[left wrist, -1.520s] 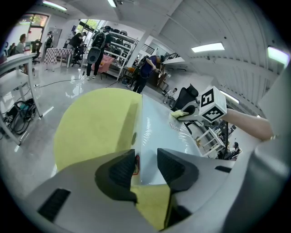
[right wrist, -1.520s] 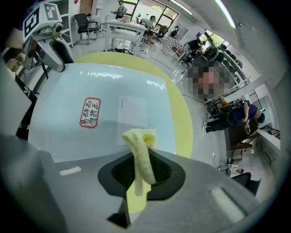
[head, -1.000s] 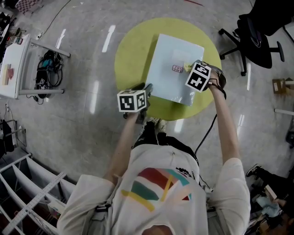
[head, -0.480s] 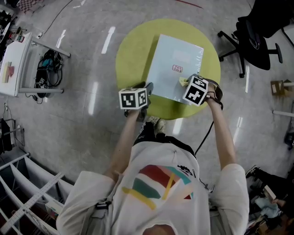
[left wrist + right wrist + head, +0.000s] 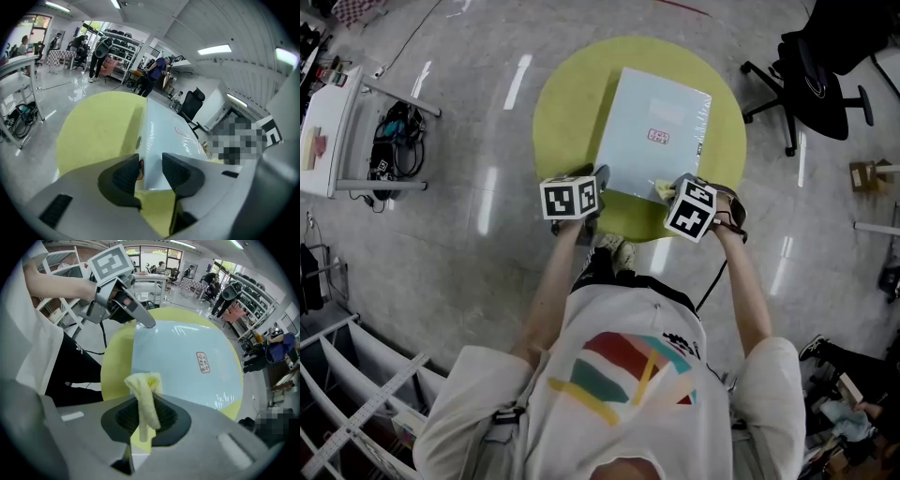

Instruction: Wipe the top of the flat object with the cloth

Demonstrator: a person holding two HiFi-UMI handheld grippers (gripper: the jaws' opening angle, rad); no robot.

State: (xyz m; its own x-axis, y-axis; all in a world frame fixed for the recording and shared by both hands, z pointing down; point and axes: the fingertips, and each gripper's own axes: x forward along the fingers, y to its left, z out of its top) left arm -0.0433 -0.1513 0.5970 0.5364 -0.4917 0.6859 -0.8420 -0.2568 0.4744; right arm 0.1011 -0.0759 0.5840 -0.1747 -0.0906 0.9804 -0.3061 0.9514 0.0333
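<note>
Right gripper (image 5: 145,417) is clamped on the yellow cloth (image 5: 144,394), and the cloth's bunched end sits on the near edge of the pale blue flat box (image 5: 656,112), close to its near right corner. The box lies on the round yellow-green table (image 5: 567,103). Left gripper (image 5: 151,169) has its jaws apart around the box's near left corner, and I can't see them pinching it.
</note>
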